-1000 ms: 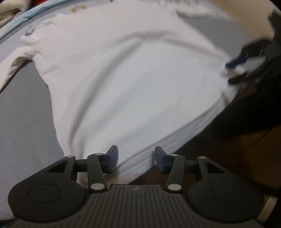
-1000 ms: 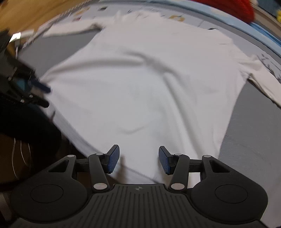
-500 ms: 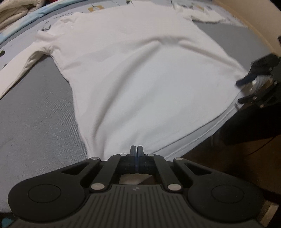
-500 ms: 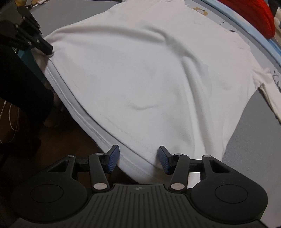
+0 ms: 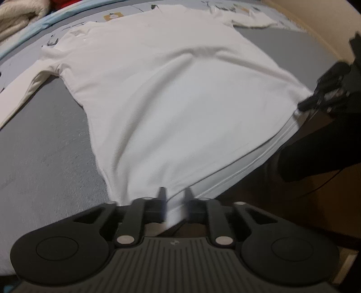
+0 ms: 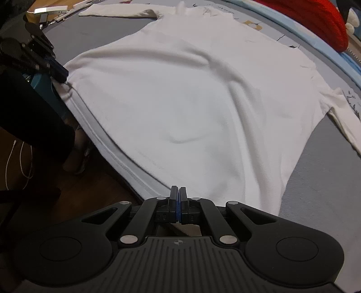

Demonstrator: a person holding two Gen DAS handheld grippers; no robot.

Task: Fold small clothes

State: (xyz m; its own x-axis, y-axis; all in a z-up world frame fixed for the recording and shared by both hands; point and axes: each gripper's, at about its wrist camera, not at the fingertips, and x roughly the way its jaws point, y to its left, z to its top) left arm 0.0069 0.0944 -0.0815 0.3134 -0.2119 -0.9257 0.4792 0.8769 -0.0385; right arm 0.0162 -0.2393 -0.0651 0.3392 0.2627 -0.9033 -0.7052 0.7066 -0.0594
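Note:
A white long-sleeved shirt lies spread flat on a grey bed, its hem hanging at the near edge. My left gripper is at the hem's left corner. Its jaws are opening, blurred, with a strip of hem cloth loose between them. My right gripper is shut on the hem of the shirt near the right corner. The right gripper also shows in the left wrist view, pinching that corner. In the right wrist view, the left gripper shows at the opposite corner.
The grey bed surface stretches past both sleeves. Wooden floor lies below the near edge, beside a person's dark-clad leg. A red item and a beige cloth pile sit at the far side.
The left jaws closed on the hem half a second ago and have now parted again. The right jaws, open over the hem before, have shut on it.

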